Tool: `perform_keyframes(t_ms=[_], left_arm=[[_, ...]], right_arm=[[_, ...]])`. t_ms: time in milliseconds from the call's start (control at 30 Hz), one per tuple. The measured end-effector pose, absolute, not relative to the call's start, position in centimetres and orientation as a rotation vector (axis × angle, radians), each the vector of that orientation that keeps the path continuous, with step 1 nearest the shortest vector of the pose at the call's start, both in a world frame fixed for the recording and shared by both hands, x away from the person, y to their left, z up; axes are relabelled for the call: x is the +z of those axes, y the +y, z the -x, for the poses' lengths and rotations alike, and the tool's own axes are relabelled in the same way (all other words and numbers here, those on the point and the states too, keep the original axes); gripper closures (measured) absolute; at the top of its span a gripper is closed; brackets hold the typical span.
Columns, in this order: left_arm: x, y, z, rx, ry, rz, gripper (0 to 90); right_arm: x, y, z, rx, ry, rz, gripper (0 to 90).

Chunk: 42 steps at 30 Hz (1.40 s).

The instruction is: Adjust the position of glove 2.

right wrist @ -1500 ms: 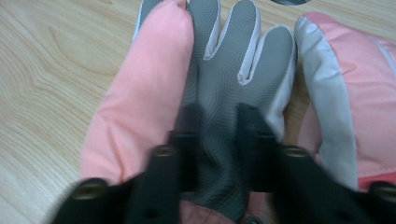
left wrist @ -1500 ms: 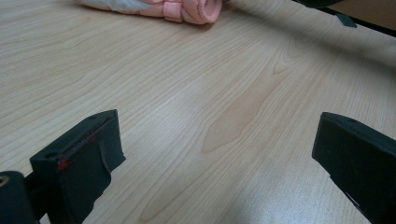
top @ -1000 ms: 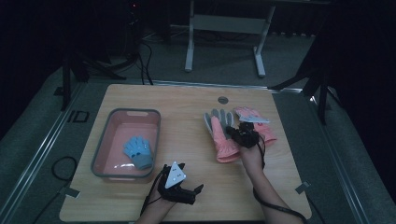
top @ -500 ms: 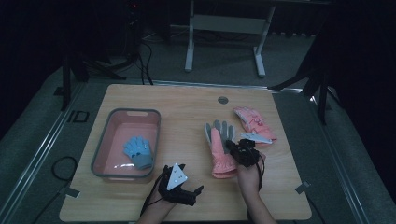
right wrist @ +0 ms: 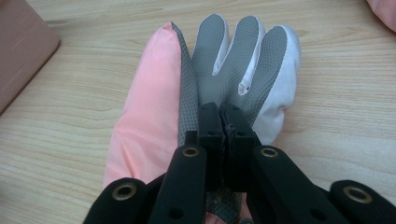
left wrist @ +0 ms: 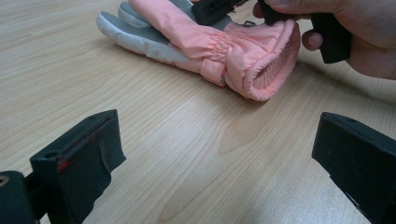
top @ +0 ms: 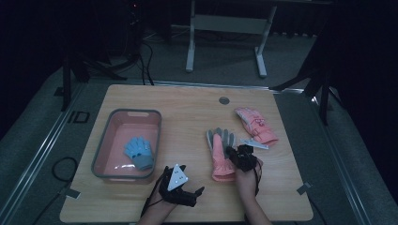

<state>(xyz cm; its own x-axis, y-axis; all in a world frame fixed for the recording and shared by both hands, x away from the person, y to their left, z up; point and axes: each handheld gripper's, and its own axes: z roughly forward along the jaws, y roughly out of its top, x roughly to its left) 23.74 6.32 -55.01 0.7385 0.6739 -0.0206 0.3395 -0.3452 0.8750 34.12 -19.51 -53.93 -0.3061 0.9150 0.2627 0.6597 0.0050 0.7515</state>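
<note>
Pink glove [top: 220,157] lower centre of frame – right gripper [right wrist: 223,122] fingers pinching its grey palm fabric, probably for lifting toward tub [top: 102,157]; left gripper [top: 180,185] fingers spread, idle.

Left gripper [top: 187,194]: black body, grey three-cornered plate on top with small dots, black cable trailing behind. Two blocky black jaws, red mark on one edge. Right gripper [right wrist: 223,122]: black, jaws slim, arms carrying brass-ringed screw holes. Bare forearms, no sleeves visible.
</note>
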Motion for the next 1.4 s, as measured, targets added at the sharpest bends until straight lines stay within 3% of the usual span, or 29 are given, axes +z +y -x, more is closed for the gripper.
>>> perform_keyframes(t_ms=[233,500,900,1400], left_arm=[[-55.1,6.2,-23.7,0.427,0.767,-1.962,1.9],[-55.2,6.2,-23.7,0.422,0.766,-1.963,1.9],[-55.2,6.2,-23.6,0.422,0.767,-1.954,1.9],[-55.2,6.2,-23.5,0.435,0.757,-1.955,1.9]], right_arm=[[-53.6,-19.6,-34.2,1.195,2.002,-1.621,80.8],[-50.5,-21.3,-34.4,1.237,2.038,-1.442,61.0],[-47.6,-28.5,-37.5,1.193,2.074,-1.231,60.8],[-47.4,-34.3,-42.4,1.226,2.058,-1.242,59.6]])
